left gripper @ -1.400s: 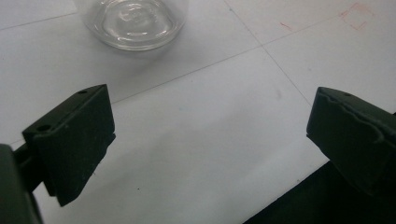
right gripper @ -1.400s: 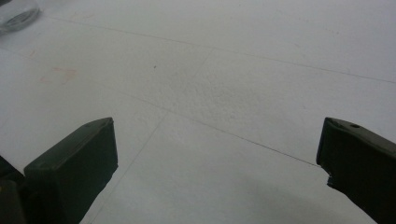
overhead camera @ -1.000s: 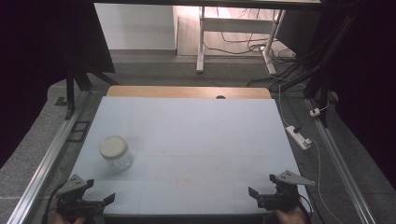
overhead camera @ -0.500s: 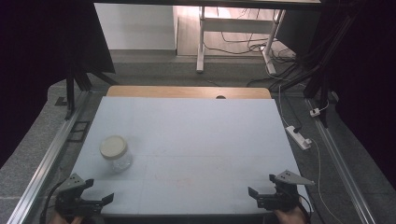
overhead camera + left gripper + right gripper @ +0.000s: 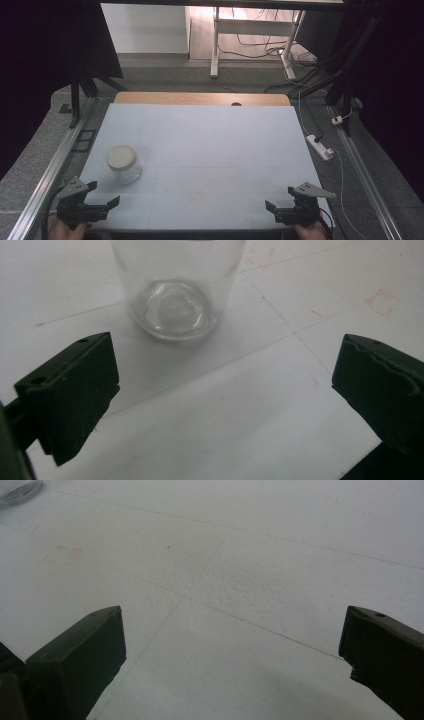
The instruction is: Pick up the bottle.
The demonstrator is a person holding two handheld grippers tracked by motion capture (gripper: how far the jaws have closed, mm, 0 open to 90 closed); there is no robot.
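Your left gripper (image 5: pixel 102 206) sits at the near left corner of the white table (image 5: pixel 210 145), jaws spread wide and empty. They point at the glass jar (image 5: pixel 124 165), which stands upright just beyond them on the left half of the table, apart from both jaws. This alignment suits a straight approach: the gap between the jaws looks wider than the jar body, so you can likely advance without turning the hand.

Your right gripper (image 5: pixel 280 210) rests at the near right corner, jaws likewise wide and holding nothing. It is well apart from the jar, probably parked to keep the approach path free.

Note the limits of what you can verify:
- In the left gripper view, the jar (image 5: pixel 177 290) is cut off at the top edge; its pale lid (image 5: pixel 121 157) appears in the high view.
- Whether the lid is screwed down or merely resting cannot be told.
- The jar appears empty, but clear glass makes this uncertain.
- In the right gripper view, a sliver of the jar (image 5: pixel 20 492) shows at the upper left corner.
- Your hands are cut off at the bottom edge of the high view.
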